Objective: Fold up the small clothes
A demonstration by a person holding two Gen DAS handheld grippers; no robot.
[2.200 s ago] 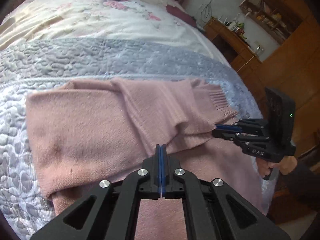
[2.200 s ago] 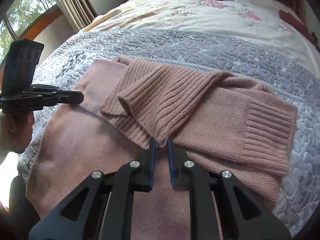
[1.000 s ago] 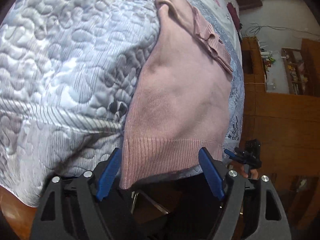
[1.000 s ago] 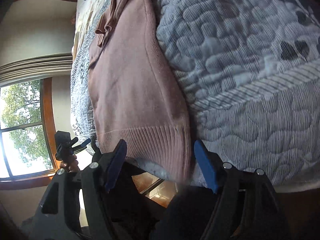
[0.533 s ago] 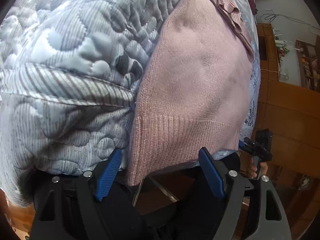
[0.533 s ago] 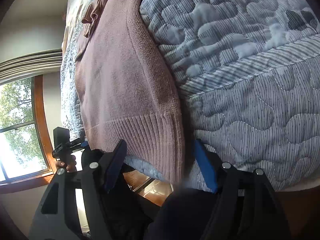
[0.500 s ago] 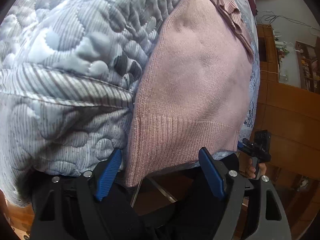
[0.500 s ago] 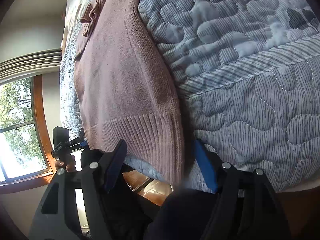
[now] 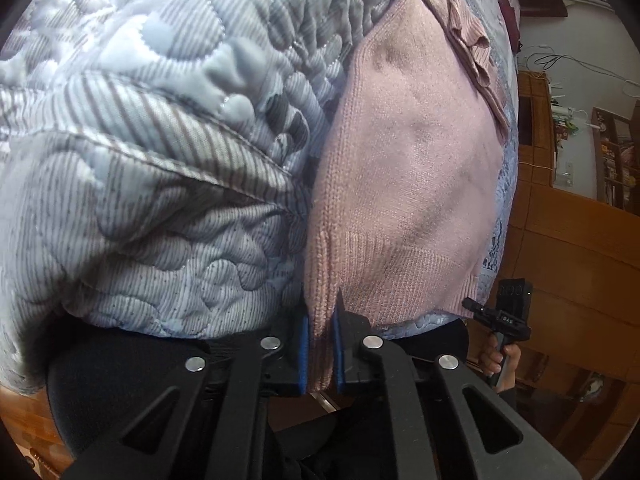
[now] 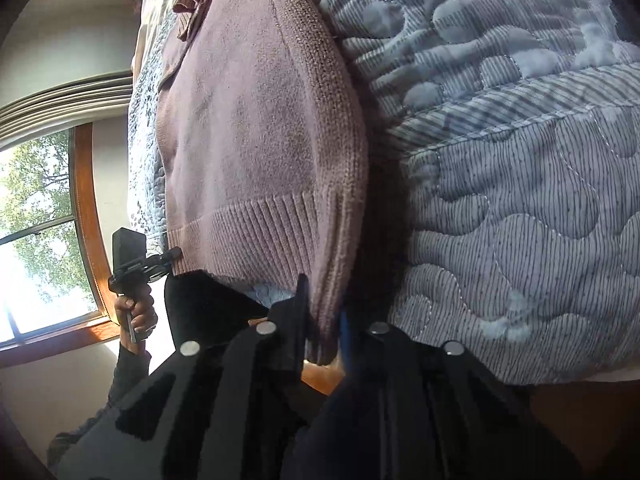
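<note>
The pink sweater [image 9: 408, 168] lies flat on the bed's quilt [image 9: 140, 140], and its ribbed bottom edge [image 10: 260, 236] hangs a little over the side of the bed. Its sleeves look folded in at the far end.

The left tool [image 9: 319, 354] is closed tight on 1 bottom corner of the sweater. The right tool [image 10: 324, 344] is closed tight on the other bottom corner. So both tools hold the same edge, 1 at each end.

The next job is probably to lift this edge and lay it over the top part. Here is what could go wrong:

- Each tool only pinches a small bit of soft knit. A fast pull could make a corner slip out.
- If 1 tool goes higher or farther than the other, the fold will come out crooked.
- The sweater could drag on the bumpy quilt and bunch up.
- A hard tug could shake the folded sleeves loose.
</note>
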